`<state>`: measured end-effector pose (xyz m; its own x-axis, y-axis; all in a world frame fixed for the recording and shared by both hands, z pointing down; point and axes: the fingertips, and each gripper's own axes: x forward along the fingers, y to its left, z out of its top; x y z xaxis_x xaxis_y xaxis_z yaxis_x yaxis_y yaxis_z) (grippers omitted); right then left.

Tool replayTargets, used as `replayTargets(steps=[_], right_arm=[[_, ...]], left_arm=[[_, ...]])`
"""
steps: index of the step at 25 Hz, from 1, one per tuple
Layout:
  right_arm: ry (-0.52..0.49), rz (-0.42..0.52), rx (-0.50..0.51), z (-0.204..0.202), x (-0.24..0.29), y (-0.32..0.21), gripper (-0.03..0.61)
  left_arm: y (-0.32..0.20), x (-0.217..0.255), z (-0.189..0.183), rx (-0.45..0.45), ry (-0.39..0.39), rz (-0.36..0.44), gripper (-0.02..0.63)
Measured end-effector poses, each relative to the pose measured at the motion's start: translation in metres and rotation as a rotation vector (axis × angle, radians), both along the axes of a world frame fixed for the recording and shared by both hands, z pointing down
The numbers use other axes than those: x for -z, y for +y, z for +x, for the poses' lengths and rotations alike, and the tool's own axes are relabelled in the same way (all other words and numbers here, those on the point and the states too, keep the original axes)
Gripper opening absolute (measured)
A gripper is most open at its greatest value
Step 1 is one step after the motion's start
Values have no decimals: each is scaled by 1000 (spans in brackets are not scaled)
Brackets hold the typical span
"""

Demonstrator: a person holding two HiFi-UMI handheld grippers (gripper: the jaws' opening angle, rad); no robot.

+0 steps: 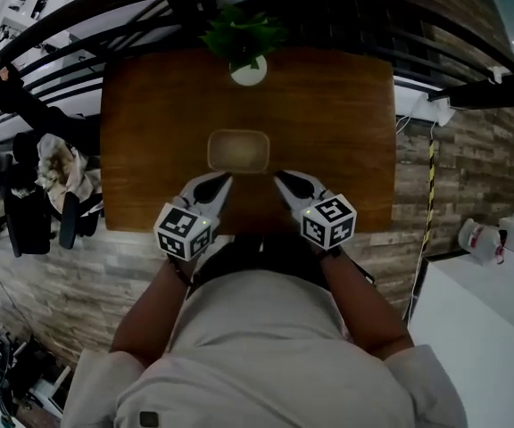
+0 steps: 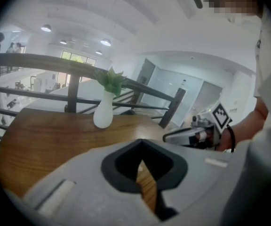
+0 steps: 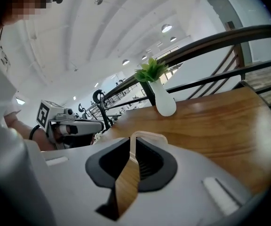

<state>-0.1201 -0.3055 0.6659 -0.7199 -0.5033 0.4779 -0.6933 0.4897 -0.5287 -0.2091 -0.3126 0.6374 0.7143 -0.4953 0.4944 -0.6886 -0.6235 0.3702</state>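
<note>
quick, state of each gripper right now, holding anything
Left gripper: shut, jaws together, holding nothing.
Right gripper: shut, jaws together, holding nothing.

Wooden table (image 1: 150,150) set against a dark metal railing (image 2: 32,60). Brick-patterned cladding (image 1: 471,168) below and beside, white counter (image 1: 480,328) at right. Beyond, white ceiling with round lamps (image 2: 106,42) lit, bright windows (image 2: 74,56), glass partitions (image 2: 173,86) farther back.

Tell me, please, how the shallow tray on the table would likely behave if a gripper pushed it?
The tray looks thin-walled and see-through, so probably light and a bit flexible. Lying flat on the smooth wooden table, it would likely slide rather than tip, perhaps turning if pushed off-centre.
</note>
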Motion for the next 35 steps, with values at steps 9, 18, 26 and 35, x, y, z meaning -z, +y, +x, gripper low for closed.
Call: replayTargets(steps=[9,18,26,35], right_arm=[[-51,-105,23,3,-62,0,64],[-132,-178,13,0,-103,-3,81],[-168,-249,40,-7,-136,2,84],[-200,-299,57,-14,-156,3,85]], left_arm=[[-13,-41,23,-5,-24,-35,3],[-17,-69,32,13,-17,-77,3],[-20,-90,27,38,-22,-104,3],[-22,-101,19,64,-25,-123,3]])
